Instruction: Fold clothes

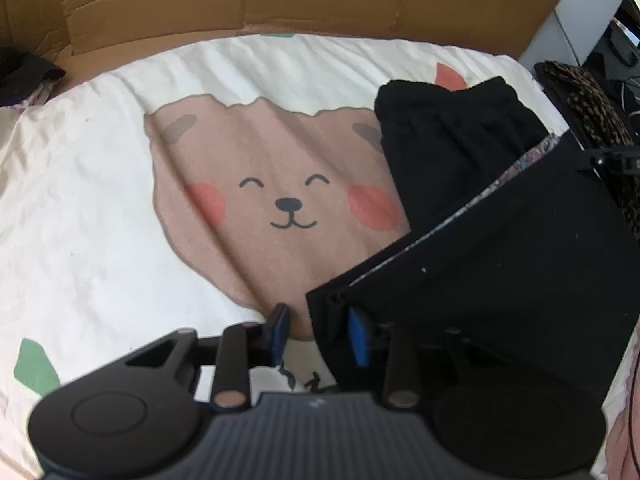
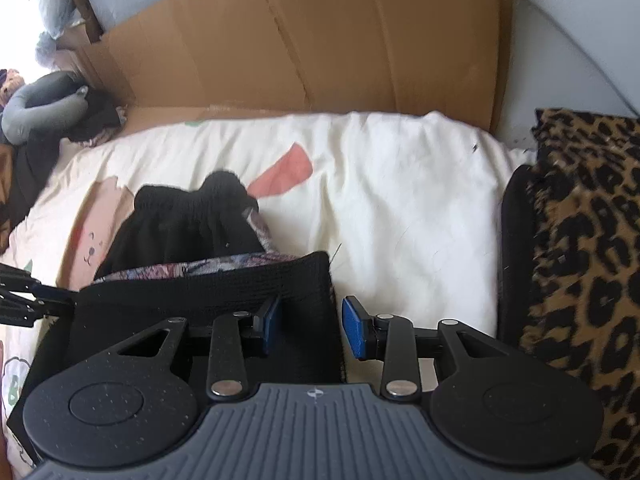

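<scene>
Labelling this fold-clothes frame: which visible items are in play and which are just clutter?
In play:
black garment, patterned lining showing
left gripper
right gripper
bear-print bedcover, the work surface

Clutter:
leopard-print fabric
cardboard
grey plush toy

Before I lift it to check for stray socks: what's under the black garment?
Under the black garment shows a patterned inner layer along its edge, and the cream bear-print bedsheet around it. Anything beneath its middle is covered.
</scene>
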A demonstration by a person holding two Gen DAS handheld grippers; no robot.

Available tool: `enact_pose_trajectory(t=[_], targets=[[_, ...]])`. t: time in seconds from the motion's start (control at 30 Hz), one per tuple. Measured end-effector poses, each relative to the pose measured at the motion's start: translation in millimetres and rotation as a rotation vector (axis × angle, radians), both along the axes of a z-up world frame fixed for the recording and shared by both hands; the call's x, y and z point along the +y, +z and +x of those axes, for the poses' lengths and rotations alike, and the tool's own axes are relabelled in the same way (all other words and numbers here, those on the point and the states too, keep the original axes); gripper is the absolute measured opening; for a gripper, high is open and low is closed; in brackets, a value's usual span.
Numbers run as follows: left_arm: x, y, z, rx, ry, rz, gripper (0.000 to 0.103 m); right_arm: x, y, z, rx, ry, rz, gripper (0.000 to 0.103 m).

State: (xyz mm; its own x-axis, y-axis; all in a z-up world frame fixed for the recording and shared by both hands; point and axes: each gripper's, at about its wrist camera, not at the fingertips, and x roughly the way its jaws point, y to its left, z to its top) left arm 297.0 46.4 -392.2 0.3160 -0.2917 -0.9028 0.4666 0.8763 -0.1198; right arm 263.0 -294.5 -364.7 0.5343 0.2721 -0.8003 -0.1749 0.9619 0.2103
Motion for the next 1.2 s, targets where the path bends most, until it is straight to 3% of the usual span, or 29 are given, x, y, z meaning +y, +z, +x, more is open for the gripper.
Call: enact_pose_trajectory(t=[0.07, 0.13, 0.43, 0.8, 0.83, 1.0, 1.2], targets=[[-1, 0, -1, -0.004, -0.007, -0.004, 0.030, 2, -6, 2, 0.013, -0.001, 0.003, 0.040], [-2, 0, -1, 0.003, -0.019, -0.017, 0.016, 3, -11, 5, 0.026, -0.005, 0.008, 0.040], [-5, 4, -5, -0.016, -0.040, -0.021, 0.008, 0, -29, 15, 0.050, -0.025, 0.049, 0.047], [-3, 4, -1, 0.006, -0.020, -0.037, 0.008, -13, -39, 35, 0.072, -0.029, 0.172, 0.049], [-3, 4, 0, 0.008, -0.018, -0.040, 0.008, -14, -39, 36, 0.073, -0.031, 0.184, 0.048], [6, 4, 4, 0.044, 0.023, -0.089, 0.008, -16, -33, 34, 0.068, -0.024, 0.223, 0.015], [17, 13, 3, 0.036, 0.044, -0.130, 0.007, -10, -8, 22, -0.009, 0.003, 0.159, 0.008]])
